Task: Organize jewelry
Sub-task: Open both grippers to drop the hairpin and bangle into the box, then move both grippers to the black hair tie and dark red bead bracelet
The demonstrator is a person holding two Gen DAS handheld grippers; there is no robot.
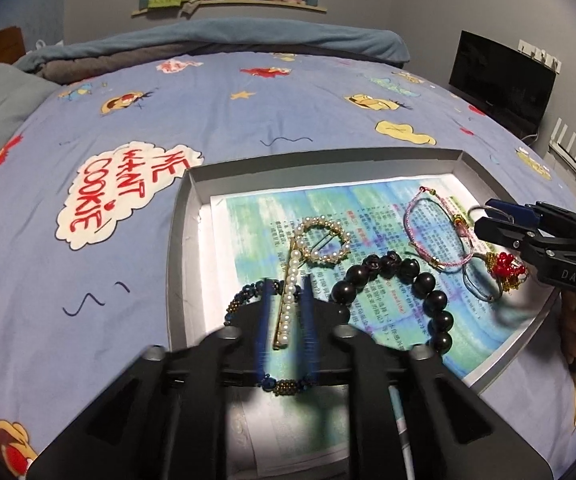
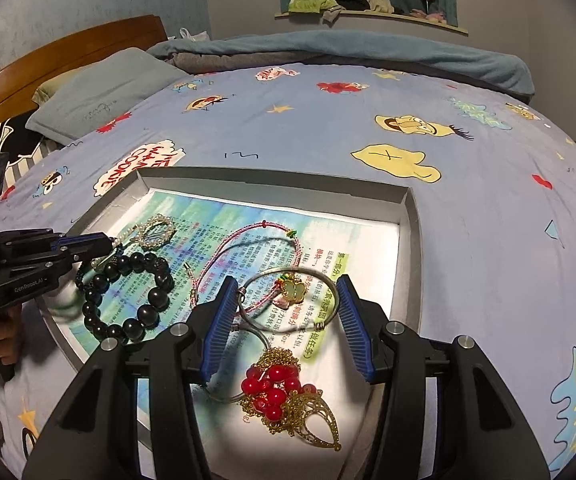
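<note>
Left tool (image 1: 286,312) stands open astride the pearl hairpin (image 1: 288,300), blurred, apparently not gripping; only the right view shows the right tool (image 2: 286,320) open around the wire bangle (image 2: 288,300).

Blue cartoon-print bedsheet (image 1: 208,128), grey pillow (image 2: 104,92), folded blanket (image 1: 216,38), wooden headboard (image 2: 60,56), dark monitor (image 1: 502,80)

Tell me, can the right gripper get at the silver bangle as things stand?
Probably yes. The right gripper stands open with the silver bangle lying between its pads. Only the pink cord crosses the bangle, so it might come along.
</note>
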